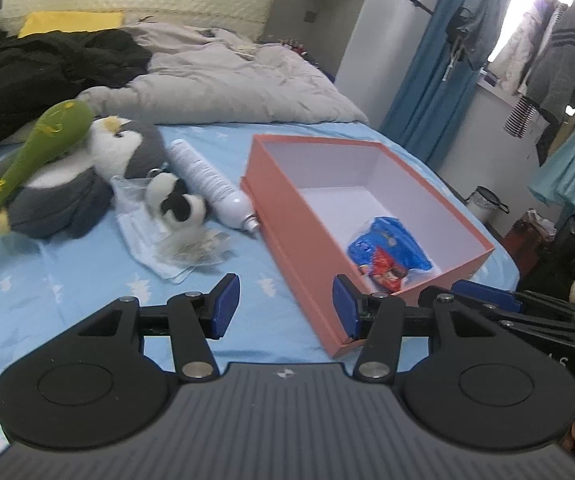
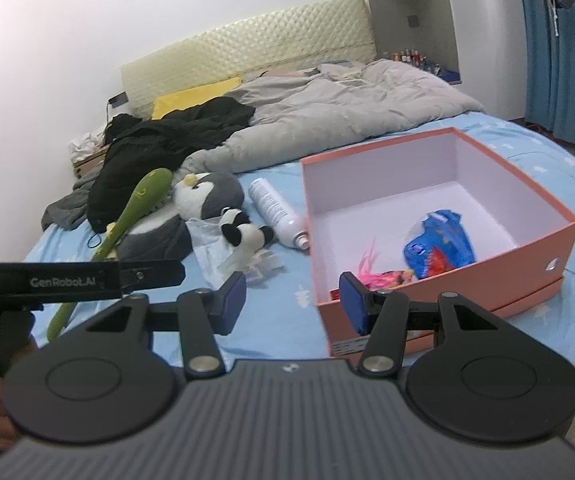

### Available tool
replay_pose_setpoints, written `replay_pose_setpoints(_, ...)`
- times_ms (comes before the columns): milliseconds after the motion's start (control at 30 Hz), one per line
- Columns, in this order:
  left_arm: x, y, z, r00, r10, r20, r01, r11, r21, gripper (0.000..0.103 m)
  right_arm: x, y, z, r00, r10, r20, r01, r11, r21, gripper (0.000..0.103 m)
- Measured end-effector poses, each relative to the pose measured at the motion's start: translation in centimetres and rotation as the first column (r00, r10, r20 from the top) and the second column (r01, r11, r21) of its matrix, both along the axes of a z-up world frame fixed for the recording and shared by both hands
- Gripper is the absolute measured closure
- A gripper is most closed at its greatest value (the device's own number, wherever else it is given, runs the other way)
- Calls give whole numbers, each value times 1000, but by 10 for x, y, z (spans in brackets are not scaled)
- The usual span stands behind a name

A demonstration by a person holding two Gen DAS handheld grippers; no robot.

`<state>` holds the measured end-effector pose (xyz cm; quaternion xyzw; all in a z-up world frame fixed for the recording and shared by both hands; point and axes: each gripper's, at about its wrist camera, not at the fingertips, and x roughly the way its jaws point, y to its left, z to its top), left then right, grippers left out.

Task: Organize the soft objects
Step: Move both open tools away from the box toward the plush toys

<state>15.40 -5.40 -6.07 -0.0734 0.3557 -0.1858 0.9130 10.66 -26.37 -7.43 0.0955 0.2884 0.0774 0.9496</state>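
Observation:
An open pink box (image 1: 287,208) (image 2: 527,256) sits on the blue bed sheet; inside lie a blue packet (image 1: 391,248) (image 2: 439,244), a red packet (image 1: 385,270) and a pink feathery item (image 2: 383,276). Left of it lie a grey penguin plush (image 1: 87,176) (image 2: 199,208), a long green plush (image 1: 27,152) (image 2: 127,224), a small black-and-white plush (image 1: 175,200) (image 2: 243,232) on clear plastic bags, and a white bottle (image 1: 211,184) (image 2: 279,212). My left gripper (image 1: 285,306) is open and empty above the sheet at the box's near corner. My right gripper (image 2: 293,300) is open and empty at the box's near left corner.
A crumpled grey duvet (image 1: 239,80) (image 2: 339,104), black clothes (image 1: 47,68) (image 2: 167,136) and a yellow pillow (image 1: 71,22) (image 2: 195,98) lie farther up the bed. Hanging clothes (image 1: 547,52) and blue curtains (image 2: 555,48) stand to the right. The other gripper's body shows at the edge of each view (image 1: 527,316) (image 2: 67,276).

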Motion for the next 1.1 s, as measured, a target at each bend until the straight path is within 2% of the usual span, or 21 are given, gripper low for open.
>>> replay_pose_setpoints(300, -10, 36, -4, 998, 61, -21, -61, 998, -2, 45, 1, 33, -7, 996, 82, -27, -82, 997, -8, 49)
replay_pose_setpoints(667, -24, 70, -16, 987, 152, -50, -150, 988, 38, 37, -4, 64, -25, 988, 146, -58, -146, 989, 0, 49)
replay_pose_setpoints(900, 3, 91, -46, 975, 210, -74, -208, 977, 34, 33, 8, 86, -39, 974, 218, -68, -220, 975, -20, 49)
replay_pose_setpoints(1100, 51, 107, -81, 963, 242, -122, -245, 969, -12, 33, 44, 95, -66, 978, 195, -74, -200, 978, -60, 48)
